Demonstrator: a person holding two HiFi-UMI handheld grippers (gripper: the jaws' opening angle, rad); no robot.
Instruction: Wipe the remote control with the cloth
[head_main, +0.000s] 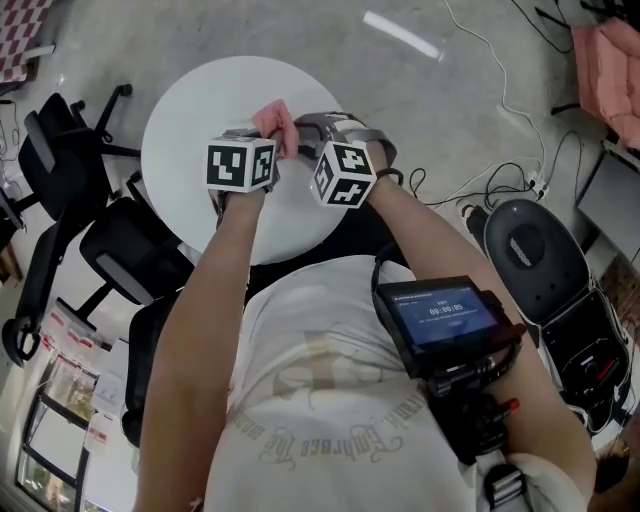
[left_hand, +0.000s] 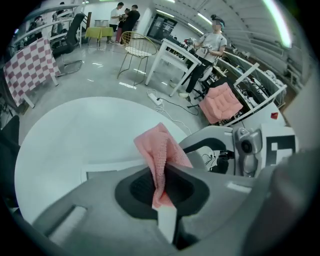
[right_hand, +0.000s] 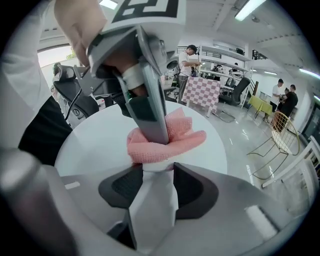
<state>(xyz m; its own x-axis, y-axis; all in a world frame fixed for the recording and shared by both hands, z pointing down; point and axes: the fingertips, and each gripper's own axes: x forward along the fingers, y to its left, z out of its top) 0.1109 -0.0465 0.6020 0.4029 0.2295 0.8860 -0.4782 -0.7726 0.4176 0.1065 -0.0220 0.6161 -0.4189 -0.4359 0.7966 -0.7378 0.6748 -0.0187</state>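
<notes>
The left tongs (left_hand: 160, 189) clamp the pink cloth (left_hand: 159, 147), the right tongs (right_hand: 159, 181) clamp the white remote (right_hand: 152, 212)

I see a round white worktop (head_main: 180, 130) in the upper middle of the head view. A black office chair (head_main: 60, 160) stands at its left and a second chair (head_main: 130, 250) is lower left. A pink cushion (head_main: 612, 50) fills the upper right corner. In the left gripper view, a wire chair (left_hand: 136, 47) stands at the upper centre, a checkered panel (left_hand: 30, 65) is at the upper left, and a power strip (left_hand: 152, 95) lies on the floor.
</notes>
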